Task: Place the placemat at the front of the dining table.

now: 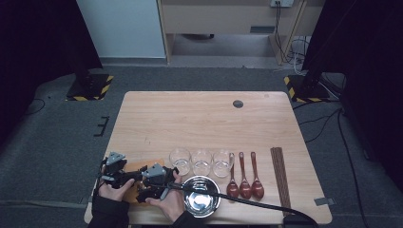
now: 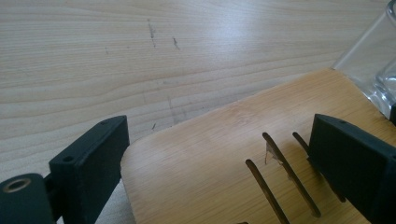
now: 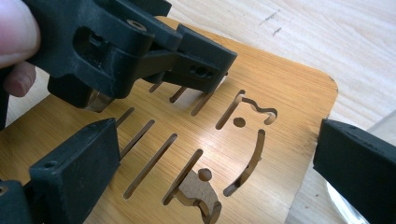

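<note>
Hovering open claws, slotted bamboo board [image 3: 261, 93], smooth grain

Both forearms wear dark sleeves that reach to the wrists. The left tool [image 1: 124, 176] is black, with a grey three-cornered plate on top. The right tool [image 1: 158, 186] is built the same, black with the same grey plate, and a thick black cable trails from it. Seen close in the gripper views, the jaws are flat, blocky slabs of matt black plastic with squared edges, each with a small round hole; one holds a brass-coloured insert.
</note>
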Action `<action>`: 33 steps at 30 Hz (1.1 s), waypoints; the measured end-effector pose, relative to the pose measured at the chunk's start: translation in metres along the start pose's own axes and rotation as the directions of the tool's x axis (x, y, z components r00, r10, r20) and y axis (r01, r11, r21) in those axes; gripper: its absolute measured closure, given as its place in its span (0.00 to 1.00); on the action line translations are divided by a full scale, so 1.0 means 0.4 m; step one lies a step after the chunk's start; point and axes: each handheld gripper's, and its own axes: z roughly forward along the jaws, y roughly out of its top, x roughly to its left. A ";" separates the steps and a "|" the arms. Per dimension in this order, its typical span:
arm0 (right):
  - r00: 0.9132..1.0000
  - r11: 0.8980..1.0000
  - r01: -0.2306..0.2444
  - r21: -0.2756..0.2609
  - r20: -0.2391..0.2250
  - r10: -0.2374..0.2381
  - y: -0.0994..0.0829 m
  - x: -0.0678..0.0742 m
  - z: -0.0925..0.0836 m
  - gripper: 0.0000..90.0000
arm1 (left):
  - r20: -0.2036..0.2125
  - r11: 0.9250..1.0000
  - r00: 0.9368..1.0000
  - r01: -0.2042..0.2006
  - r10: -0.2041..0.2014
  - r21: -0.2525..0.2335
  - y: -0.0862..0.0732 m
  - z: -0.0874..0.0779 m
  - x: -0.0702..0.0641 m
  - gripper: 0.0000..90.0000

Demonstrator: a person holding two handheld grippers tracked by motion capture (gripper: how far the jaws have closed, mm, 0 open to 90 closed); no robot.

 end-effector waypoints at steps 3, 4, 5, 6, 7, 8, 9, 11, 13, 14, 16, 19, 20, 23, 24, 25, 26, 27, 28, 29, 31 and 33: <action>1.000 1.000 0.010 -0.001 0.004 -0.010 0.003 0.000 -0.002 0.01 | 0.000 1.000 1.000 0.001 -0.001 -0.002 0.002 -0.001 -0.001 0.06; 1.000 1.000 0.008 0.001 0.003 -0.008 0.004 0.000 -0.002 0.01 | -0.001 1.000 1.000 0.001 -0.001 -0.002 0.002 -0.002 -0.001 0.06; 1.000 1.000 0.009 0.001 0.002 -0.009 0.005 -0.001 -0.003 0.01 | -0.001 1.000 1.000 0.002 -0.002 -0.002 0.003 -0.002 -0.001 0.06; 1.000 1.000 0.009 0.000 0.002 -0.009 0.006 -0.001 -0.003 0.01 | -0.002 1.000 1.000 0.004 -0.004 -0.002 0.004 -0.003 -0.002 0.06; 1.000 1.000 0.013 -0.002 0.002 -0.013 0.007 -0.002 -0.004 0.01 | -0.003 1.000 1.000 0.003 -0.003 -0.002 0.006 -0.004 -0.002 0.06; 1.000 1.000 0.012 -0.003 0.002 -0.012 0.008 -0.002 -0.006 0.01 | -0.003 1.000 1.000 0.001 -0.001 -0.003 0.007 -0.005 -0.003 0.06; 1.000 1.000 0.012 -0.003 0.002 -0.012 0.008 -0.002 -0.006 0.01 | -0.004 1.000 1.000 0.000 0.000 -0.002 0.009 -0.007 -0.003 0.06; 1.000 1.000 0.015 -0.007 0.001 -0.015 0.011 -0.002 -0.009 0.01 | -0.006 1.000 1.000 0.002 -0.002 -0.009 0.012 -0.011 -0.006 0.06; 1.000 1.000 0.016 -0.012 -0.001 -0.016 0.015 -0.003 -0.014 0.01 | -0.004 1.000 1.000 0.005 -0.005 -0.015 0.015 -0.015 -0.007 0.06; 1.000 1.000 0.018 -0.014 -0.001 -0.018 0.016 -0.004 -0.016 0.01 | -0.005 1.000 1.000 0.004 -0.004 -0.015 0.017 -0.017 -0.007 0.06; 1.000 1.000 0.017 -0.021 -0.003 -0.017 0.020 -0.004 -0.020 0.01 | -0.008 1.000 1.000 0.002 -0.002 -0.019 0.021 -0.021 -0.009 0.06; 1.000 0.999 0.022 -0.029 -0.002 -0.022 0.026 -0.005 -0.026 0.01 | -0.013 1.000 1.000 -0.004 0.003 -0.021 0.028 -0.026 -0.012 0.06; 1.000 0.999 0.022 -0.029 -0.002 -0.022 0.026 -0.005 -0.026 0.01 | -0.013 1.000 1.000 -0.006 0.005 -0.022 0.031 -0.028 -0.013 0.06; 1.000 0.999 0.029 -0.035 0.000 -0.029 0.031 -0.008 -0.030 0.01 | -0.015 1.000 1.000 -0.008 0.008 -0.027 0.037 -0.032 -0.015 0.06; 1.000 0.999 0.027 -0.038 0.000 -0.027 0.033 -0.008 -0.032 0.01 | -0.016 1.000 1.000 -0.009 0.009 -0.027 0.040 -0.034 -0.015 0.06; 1.000 0.999 0.027 -0.041 -0.001 -0.027 0.036 -0.008 -0.034 0.01 | -0.018 1.000 1.000 -0.009 0.009 -0.028 0.043 -0.037 -0.016 0.06; 1.000 0.999 0.027 -0.041 -0.001 -0.027 0.036 -0.008 -0.034 0.01 | -0.018 1.000 1.000 -0.009 0.009 -0.028 0.043 -0.037 -0.016 0.06; 1.000 0.999 0.030 -0.045 -0.002 -0.030 0.039 -0.008 -0.036 0.01 | -0.019 1.000 1.000 -0.012 0.011 -0.028 0.045 -0.039 -0.016 0.06; 1.000 0.998 0.029 -0.048 -0.003 -0.029 0.040 -0.008 -0.037 0.01 | -0.020 0.999 1.000 -0.013 0.012 -0.029 0.047 -0.041 -0.016 0.06; 1.000 0.998 0.031 -0.049 -0.002 -0.031 0.042 -0.008 -0.038 0.01 | -0.020 0.999 1.000 -0.011 0.010 -0.031 0.049 -0.042 -0.016 0.06; 1.000 0.998 0.031 -0.051 -0.001 -0.031 0.044 -0.008 -0.040 0.01 | -0.021 0.999 1.000 -0.014 0.013 -0.034 0.053 -0.045 -0.017 0.06; 0.999 0.998 0.038 -0.056 0.002 -0.038 0.051 -0.009 -0.044 0.01 | -0.021 0.999 1.000 -0.013 0.012 -0.039 0.058 -0.049 -0.017 0.06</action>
